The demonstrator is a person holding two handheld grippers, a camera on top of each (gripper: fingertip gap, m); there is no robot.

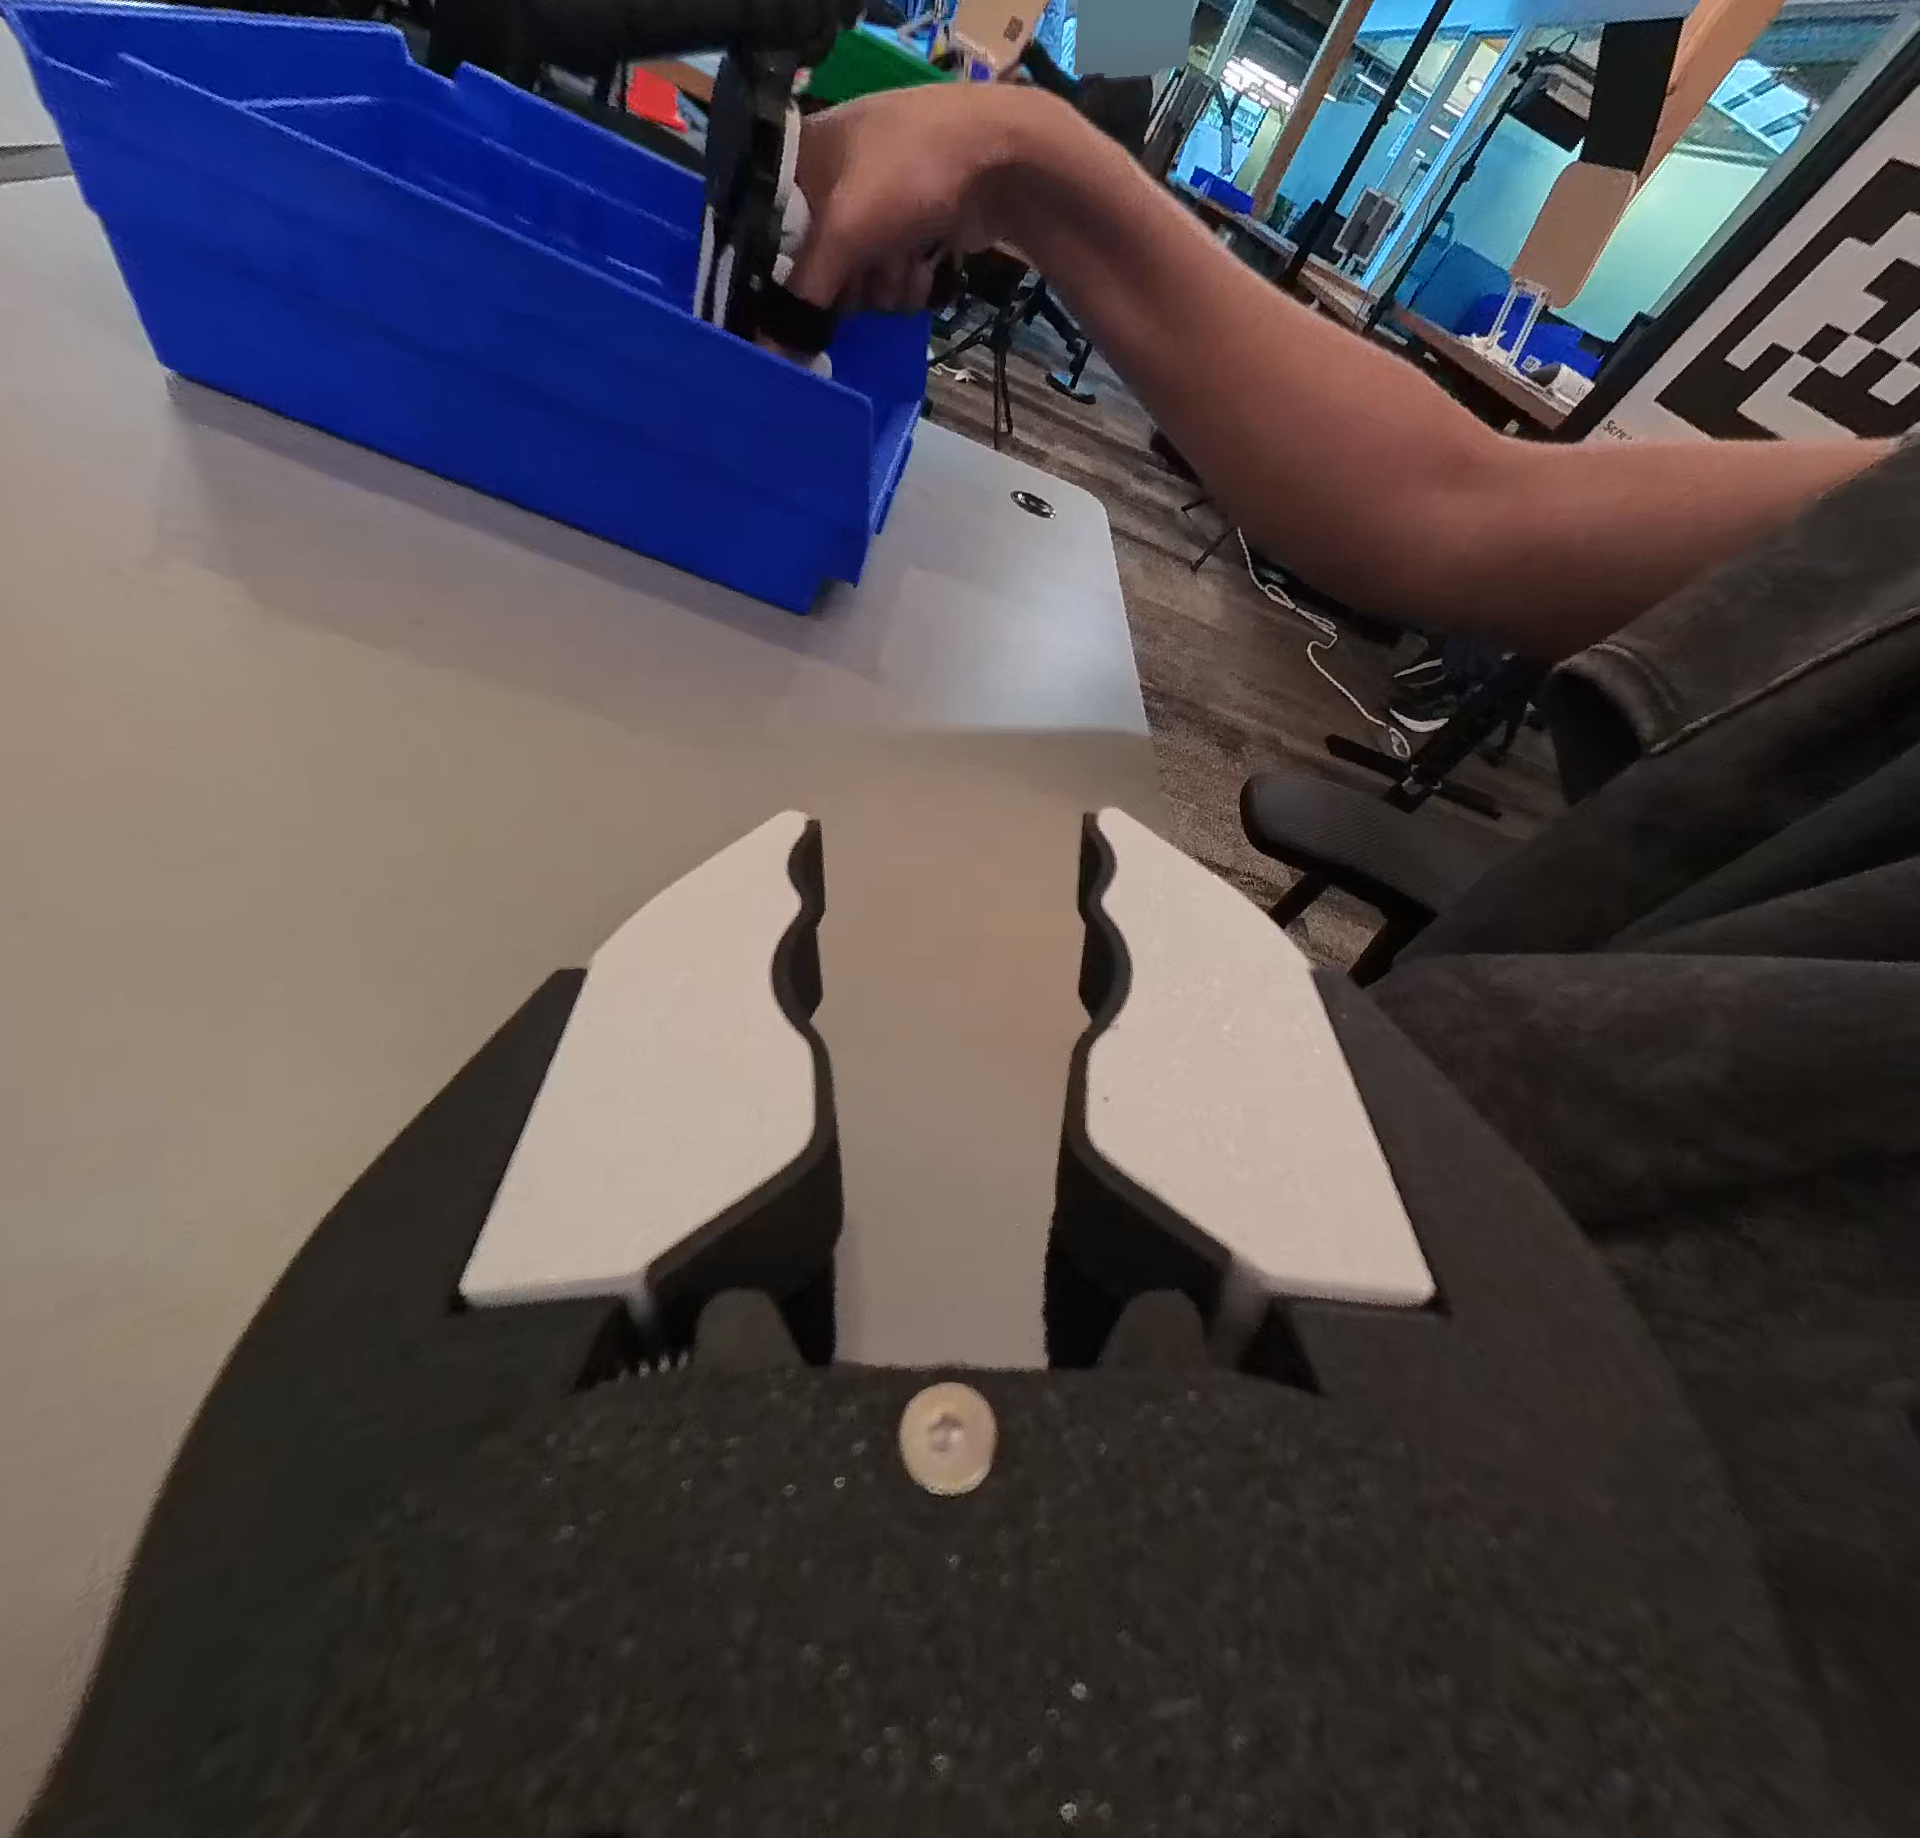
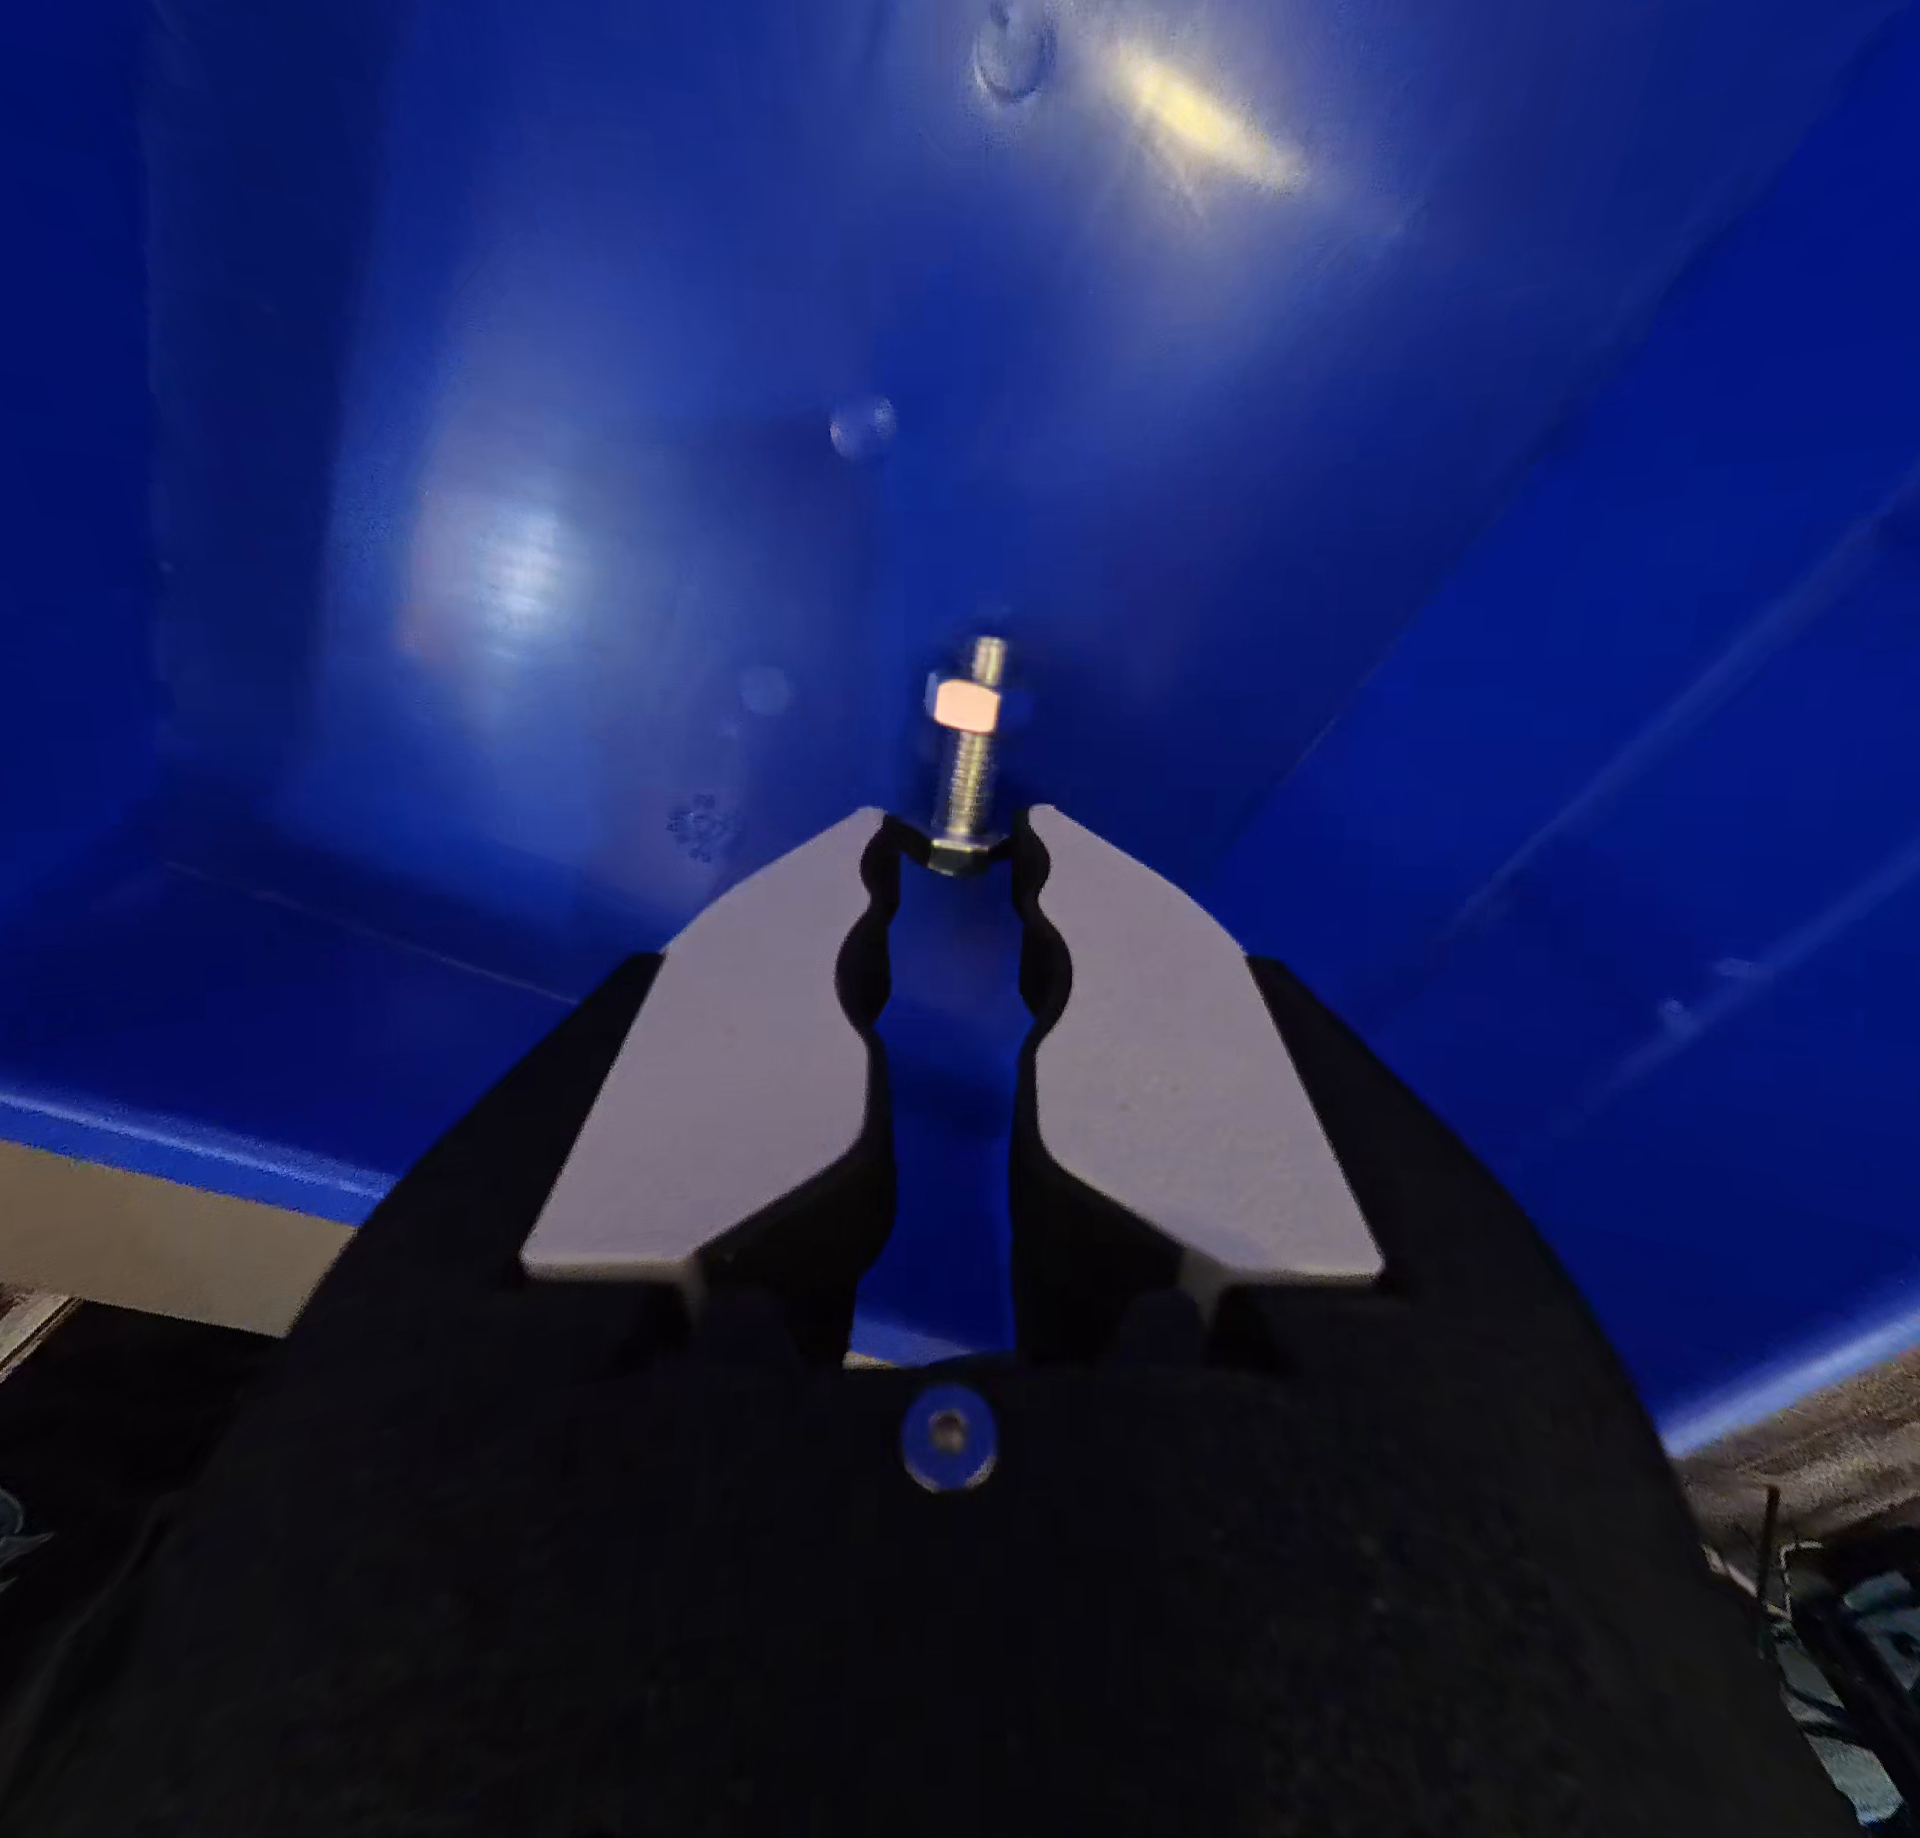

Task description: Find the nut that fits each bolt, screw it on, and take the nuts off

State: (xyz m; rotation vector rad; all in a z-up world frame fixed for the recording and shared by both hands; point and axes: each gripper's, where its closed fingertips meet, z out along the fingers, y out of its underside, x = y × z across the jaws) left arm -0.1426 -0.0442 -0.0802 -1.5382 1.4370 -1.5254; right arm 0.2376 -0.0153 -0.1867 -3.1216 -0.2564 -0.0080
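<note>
Grey bench (image 1: 312,749), blue bin (image 2: 1351,541): right tool (image 2: 958,843) clamped on hex bolt (image 2: 964,770) head, nut (image 2: 964,705) fitted; keep grip square; left tool (image 1: 948,853) apart, idle.

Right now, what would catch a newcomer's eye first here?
The big blue bin on the grey table, with a person's hand dipping the right claw into it. Inside, that claw pinches the head of a silver bolt carrying a nut. The left claw hangs open, empty, above the table.
</note>
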